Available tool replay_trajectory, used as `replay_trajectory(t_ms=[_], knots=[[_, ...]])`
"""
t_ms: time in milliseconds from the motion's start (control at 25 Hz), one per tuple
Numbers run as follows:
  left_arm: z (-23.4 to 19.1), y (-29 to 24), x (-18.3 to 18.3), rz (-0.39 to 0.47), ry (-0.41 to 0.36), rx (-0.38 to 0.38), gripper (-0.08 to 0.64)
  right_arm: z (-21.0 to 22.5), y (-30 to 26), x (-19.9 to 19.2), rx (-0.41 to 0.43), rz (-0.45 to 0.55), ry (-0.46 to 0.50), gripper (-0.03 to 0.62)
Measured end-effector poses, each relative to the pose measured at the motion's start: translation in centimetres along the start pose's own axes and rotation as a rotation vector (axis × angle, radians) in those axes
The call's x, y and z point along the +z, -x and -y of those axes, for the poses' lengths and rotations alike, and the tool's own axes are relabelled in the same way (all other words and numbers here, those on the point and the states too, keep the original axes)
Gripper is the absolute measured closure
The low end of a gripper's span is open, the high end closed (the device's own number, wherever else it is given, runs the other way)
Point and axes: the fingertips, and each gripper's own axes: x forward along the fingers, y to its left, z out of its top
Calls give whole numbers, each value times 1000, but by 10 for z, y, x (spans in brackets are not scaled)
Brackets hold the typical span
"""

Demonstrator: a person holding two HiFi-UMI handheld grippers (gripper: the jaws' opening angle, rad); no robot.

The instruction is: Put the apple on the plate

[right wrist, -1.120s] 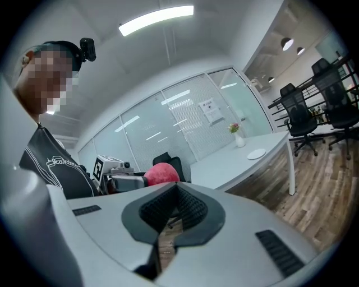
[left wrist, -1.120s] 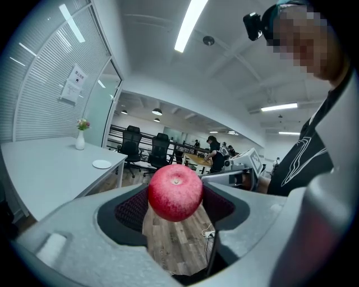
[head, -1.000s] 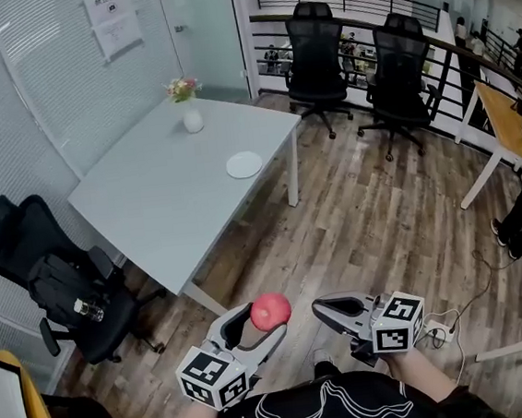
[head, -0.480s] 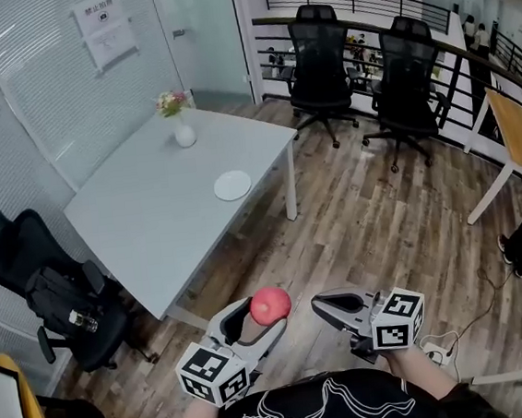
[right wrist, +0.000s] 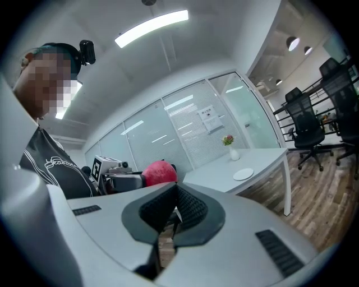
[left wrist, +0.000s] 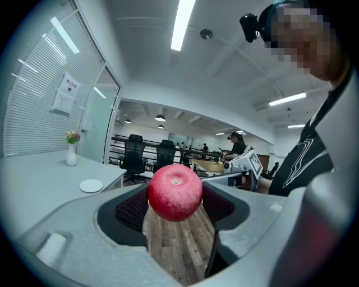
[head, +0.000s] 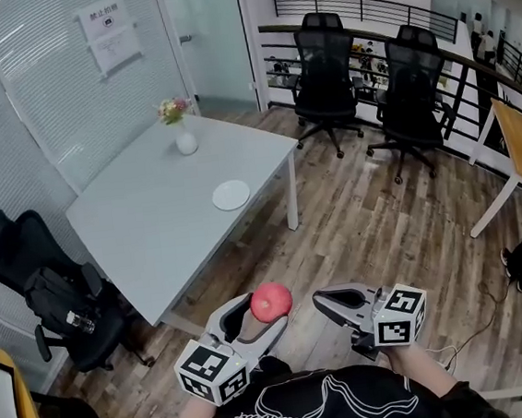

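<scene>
In the head view, the left gripper (head: 264, 312) holds the red apple (head: 271, 301) at the tips of its jaws, low over the wooden floor (head: 383, 218). The white plate (head: 231, 195) sits on the grey table (head: 152, 233), well apart from the apple. A vase (head: 185, 139) with flowers stands farther back on the table. The right gripper (head: 326, 300) hangs just beside the left one.

In the left gripper view, the two jaws press on the apple from both sides, so it is gripped. It sits far out at the ends of the pads (not deep inside), so I think it could slip. The job now is to carry it to the plate. To do that well, squeeze firmly and move smoothly with no jerks. Bring the apple right over the middle of the plate, go down until it touches, and only then let go. The apple is round, so it may roll if it is dropped.

The little stem dimple looks back at this camera and a bit up. So the line from stem to bottom runs along the gripper, about level, and the apple lies on its side. It is nearly a ball, so it has hardly any long side. Tipping the stem up before setting it down should help it sit.

In the right gripper view, the jaws are closed together with nothing between them. The apple shows off to the left, and the plate on the table shows to the right.
</scene>
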Motion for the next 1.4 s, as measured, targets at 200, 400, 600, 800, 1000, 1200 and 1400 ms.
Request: replay_trajectory(t_ms=[200,400,600,800,1000,1200,1400], knots=[[-25,-17,5,0,-3,-7,258,23,-19,7,-2,-11,5,583],[-68,-45,17,-4,1,-18,258,62,-42,27,-20,-4,-1,583],[-121,-80,28,-16,16,-40,258,109,-76,43,-44,-17,-19,583],[-180,-112,42,-33,28,-58,258,154,-116,63,-68,-28,-39,583],[-237,-137,51,-44,36,-62,258,192,-157,78,-78,-25,-62,583],[-284,-157,55,-52,41,-67,258,222,-193,84,-87,-24,-76,583],[-326,-172,54,-56,55,-54,258,249,-219,86,-106,-23,-96,583]])
